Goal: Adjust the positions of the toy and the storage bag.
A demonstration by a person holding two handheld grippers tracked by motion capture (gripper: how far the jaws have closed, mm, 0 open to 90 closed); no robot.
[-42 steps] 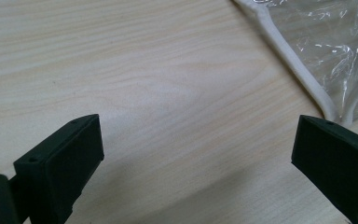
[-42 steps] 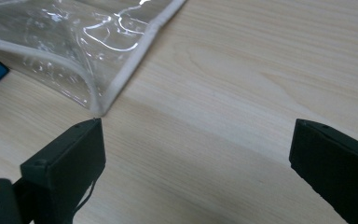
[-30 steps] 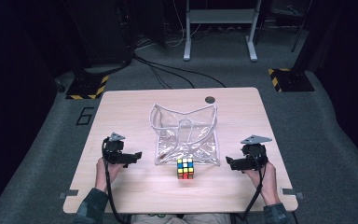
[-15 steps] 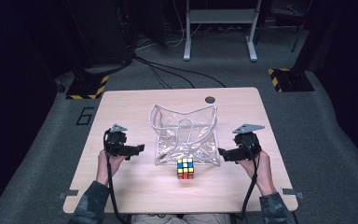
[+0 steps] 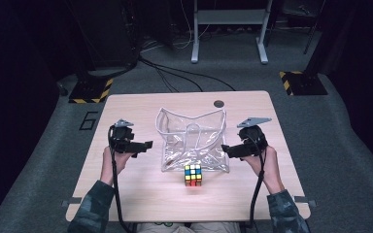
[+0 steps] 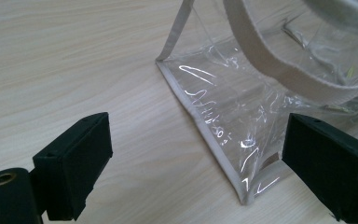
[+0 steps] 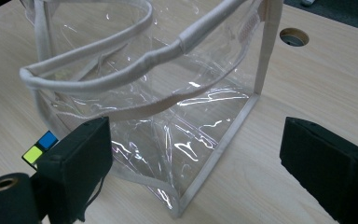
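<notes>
High view: a clear plastic bag (image 5: 193, 141) stands open at the middle of a wooden counter (image 5: 126, 194).
Cube: a colourful puzzle cube (image 5: 193, 175) sits on the counter just beside the bag's near edge.
Left claw (image 5: 145, 145): just beside the bag's left side, jaws wide apart, holding nothing.
Right claw (image 5: 227, 150): at the bag's right side, jaws wide apart, holding nothing.
Left gripper view: the bag's bottom corner lies between the jaws, untouched.
</notes>
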